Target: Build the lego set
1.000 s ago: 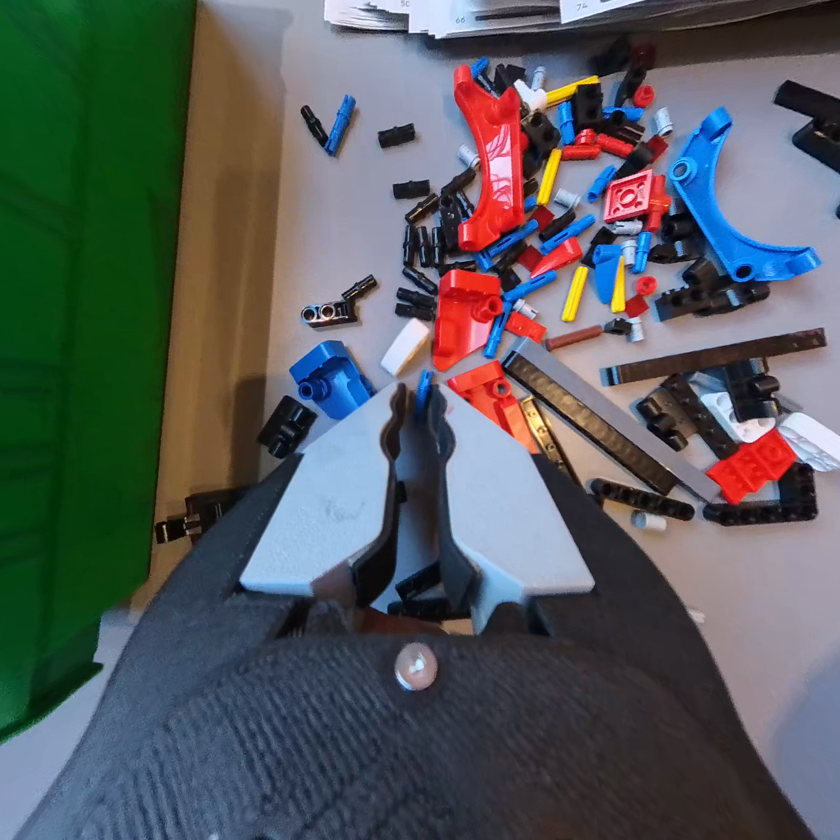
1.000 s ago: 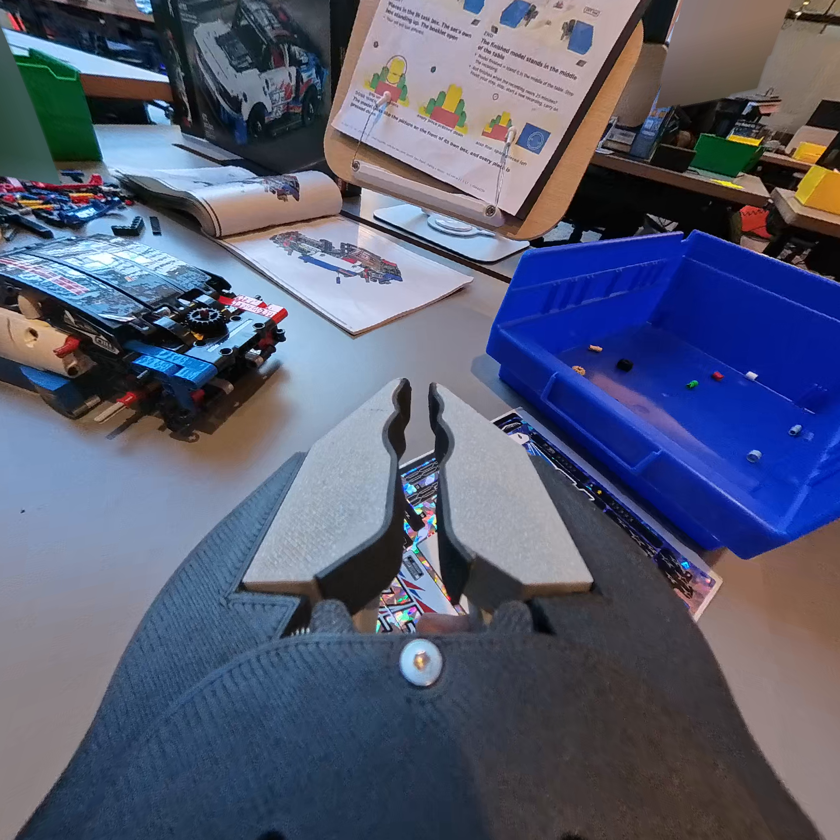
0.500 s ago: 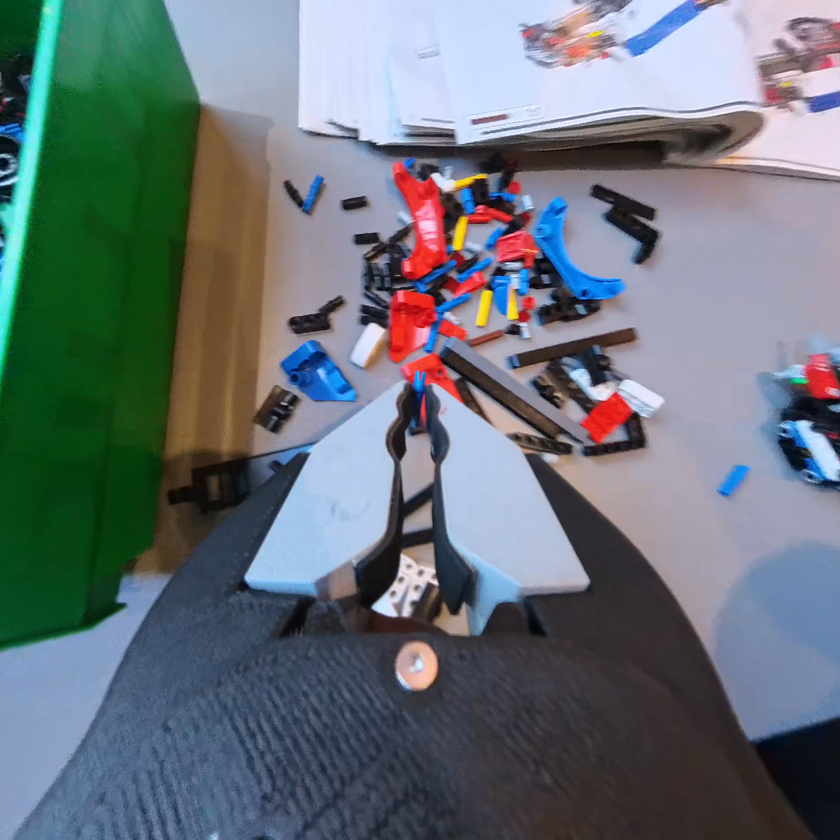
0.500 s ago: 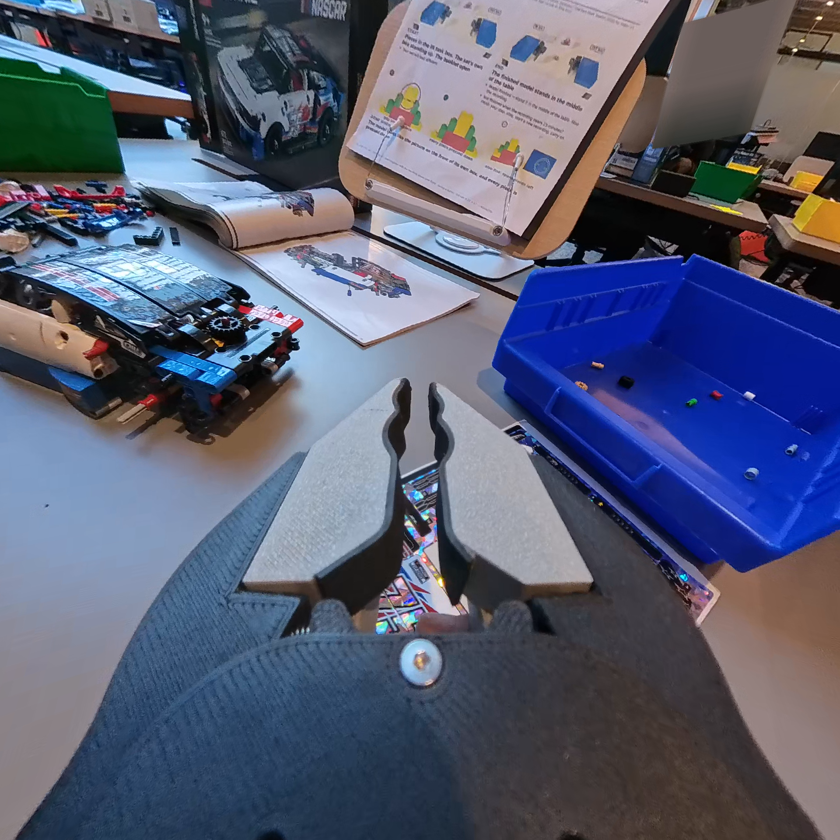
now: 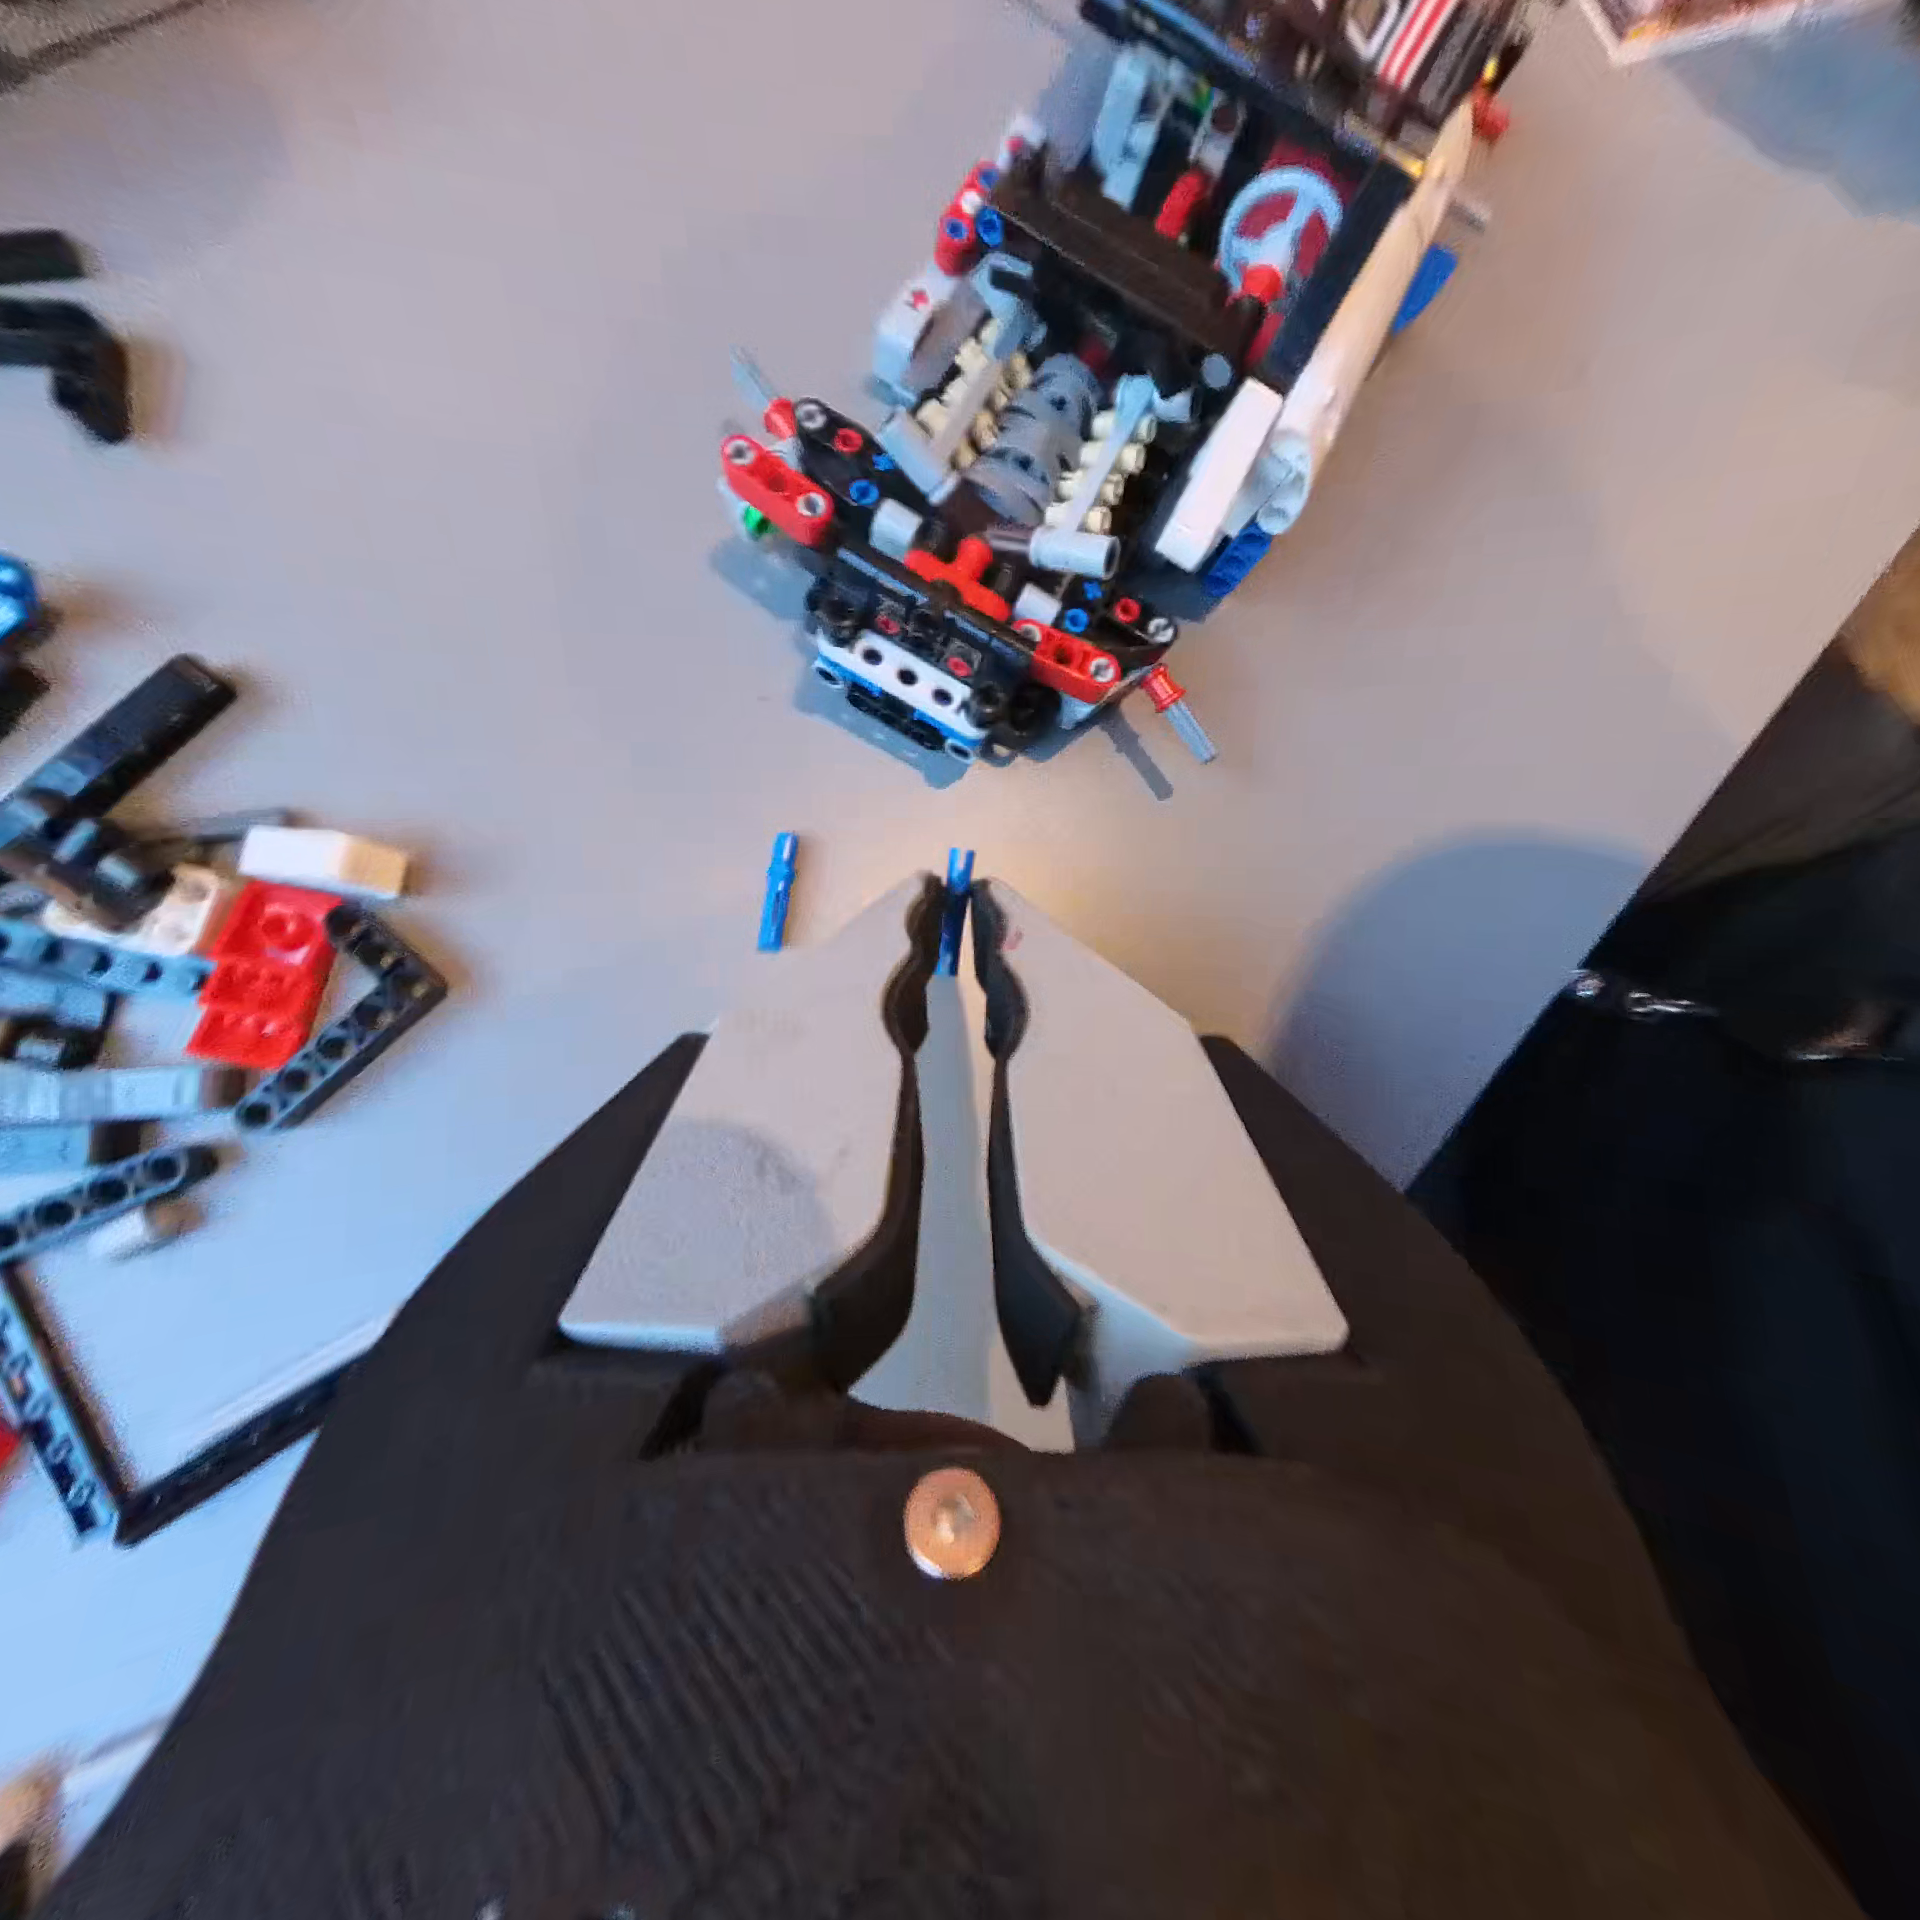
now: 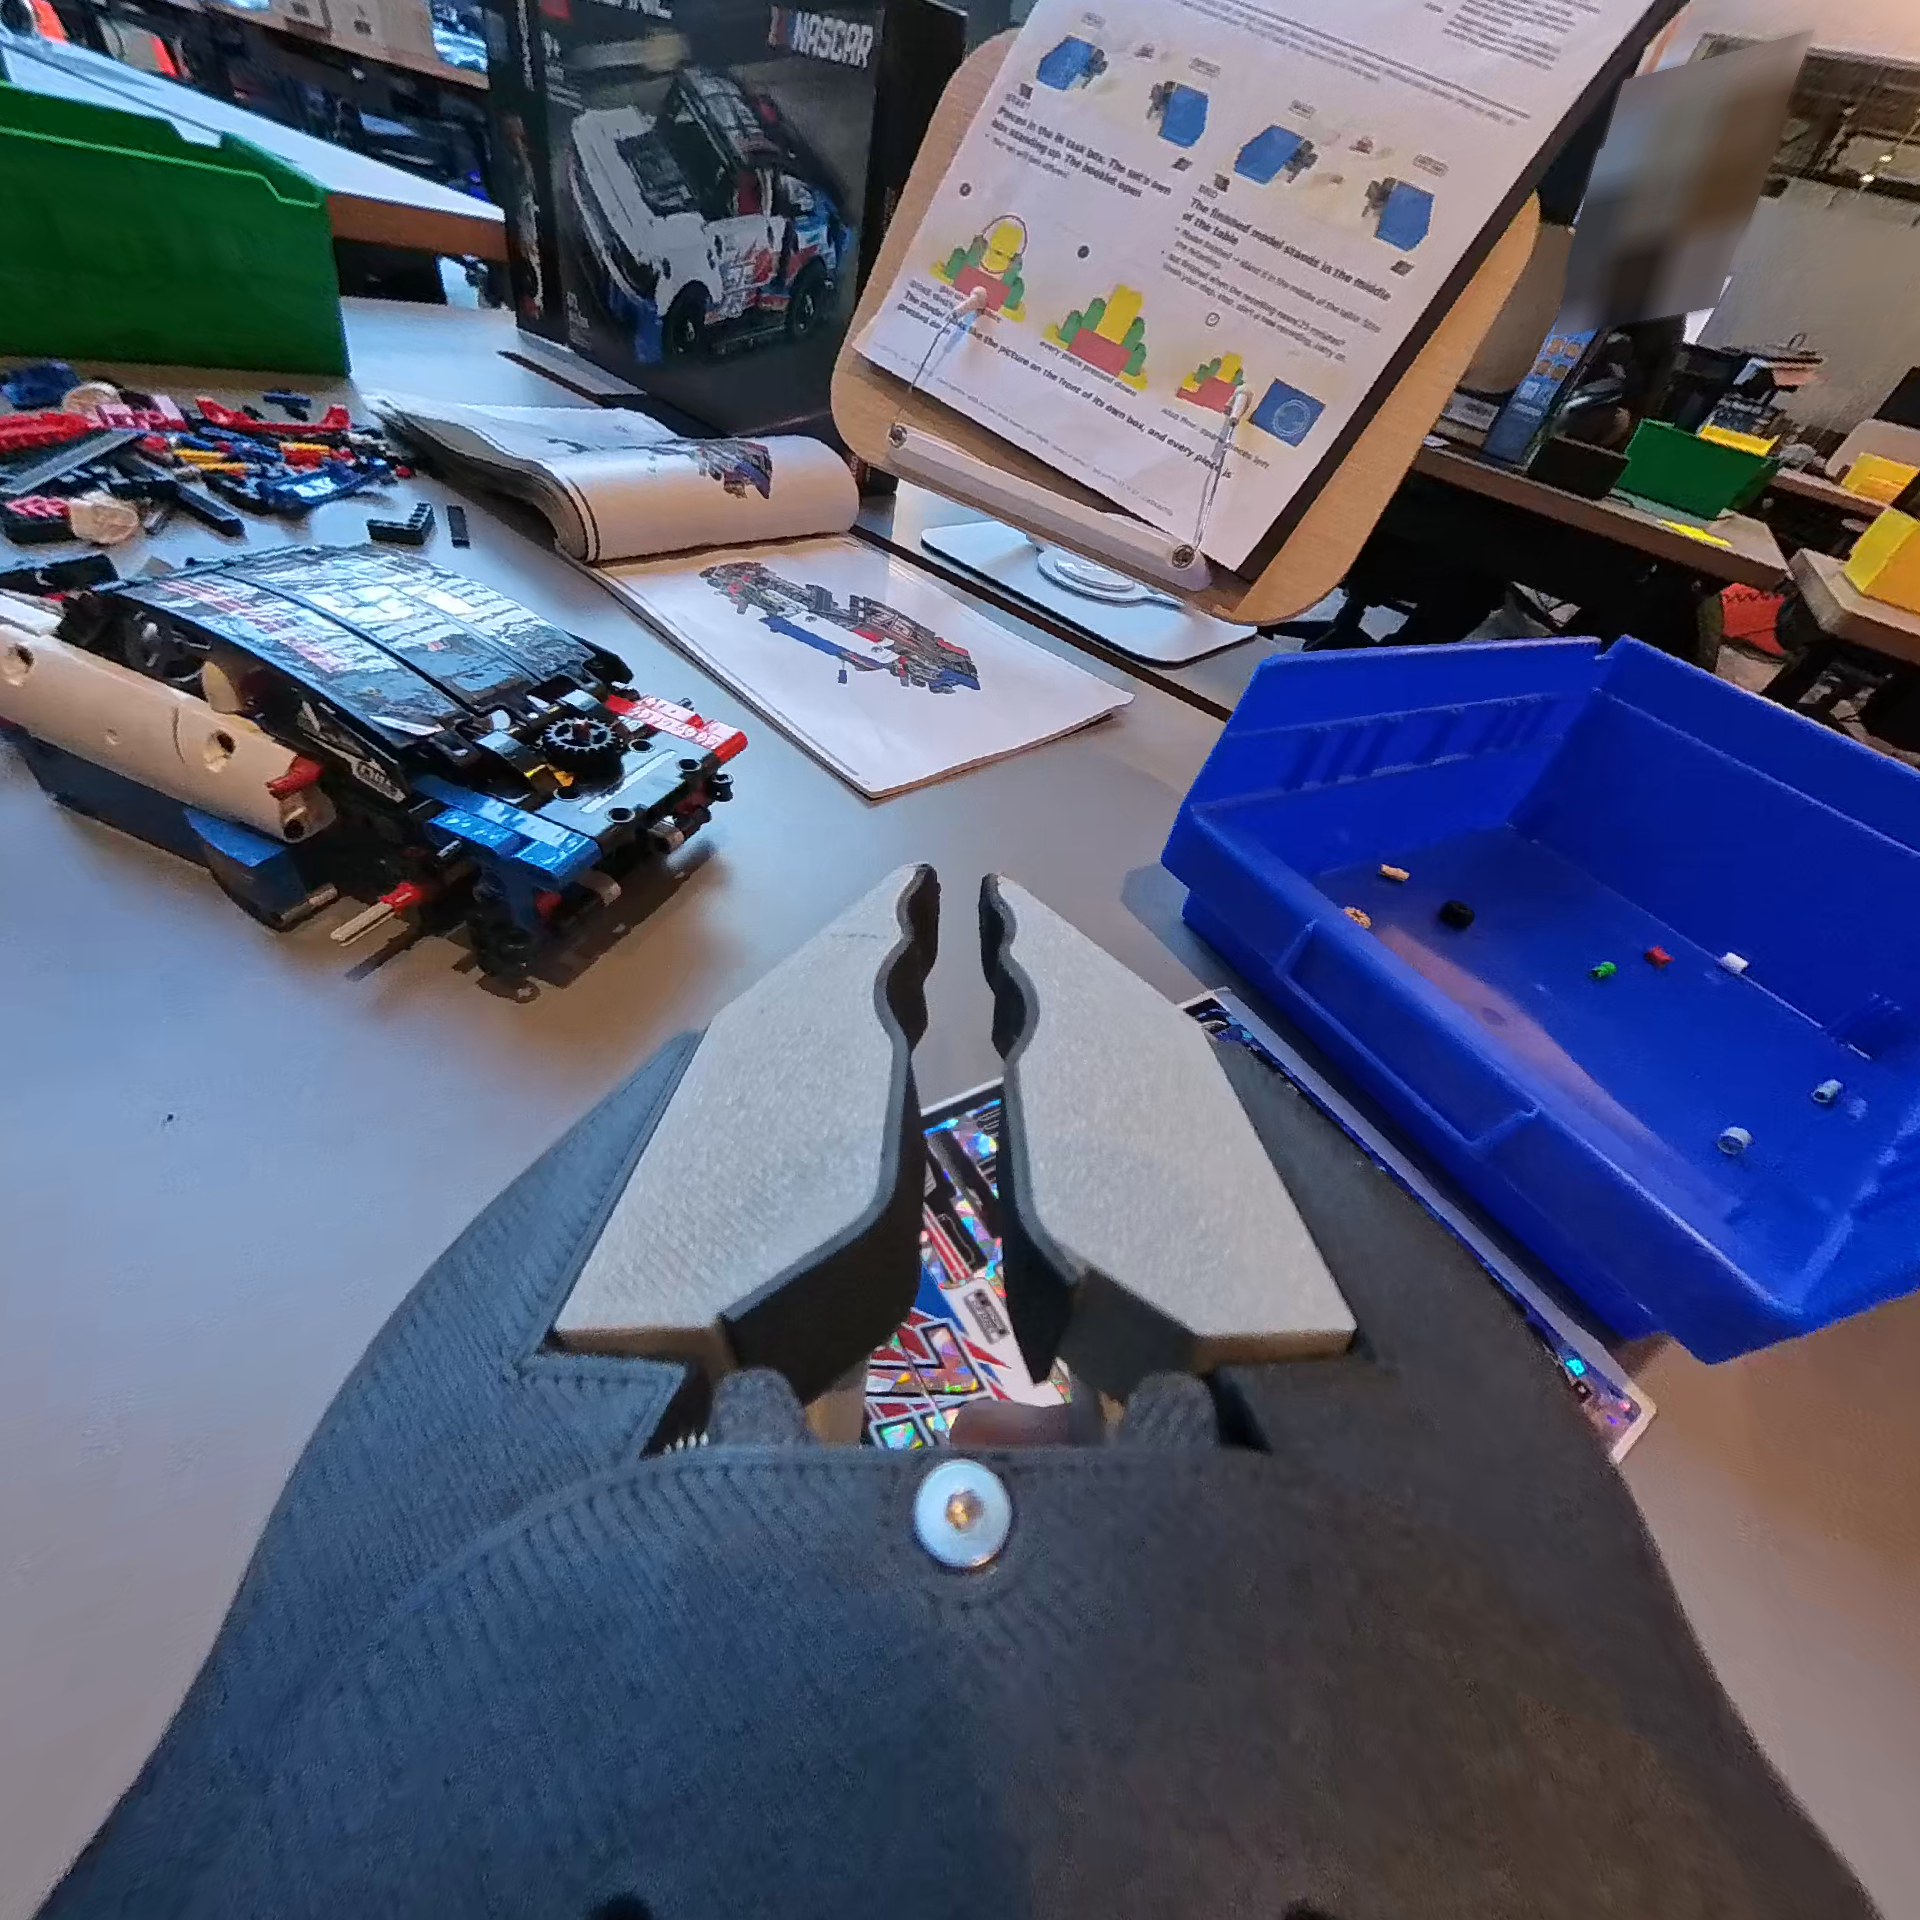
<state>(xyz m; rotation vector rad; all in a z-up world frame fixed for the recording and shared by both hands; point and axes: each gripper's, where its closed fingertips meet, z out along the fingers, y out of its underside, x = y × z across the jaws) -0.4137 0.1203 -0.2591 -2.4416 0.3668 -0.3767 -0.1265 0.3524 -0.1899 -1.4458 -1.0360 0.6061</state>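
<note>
My left gripper is shut on a small blue pin whose tip sticks out past the fingertips, above the grey table. A second blue pin lies on the table just left of the tips. The part-built lego car sits ahead, its open engine end towards me; it also shows in the right wrist view at left. My right gripper hangs over the table with its jaws nearly closed and nothing between them.
Loose red, black, blue and white lego parts lie at the left. The table edge runs close on the right. A blue bin, an open instruction booklet, a leaflet stand, the set's box and a green bin surround the car. My hands' fingertips stand some 40 cm from each other.
My left gripper has swung right, away from the parts pile and green bin, carrying the blue pin to just before the car. My right gripper has risen slightly; its jaws are unchanged.
</note>
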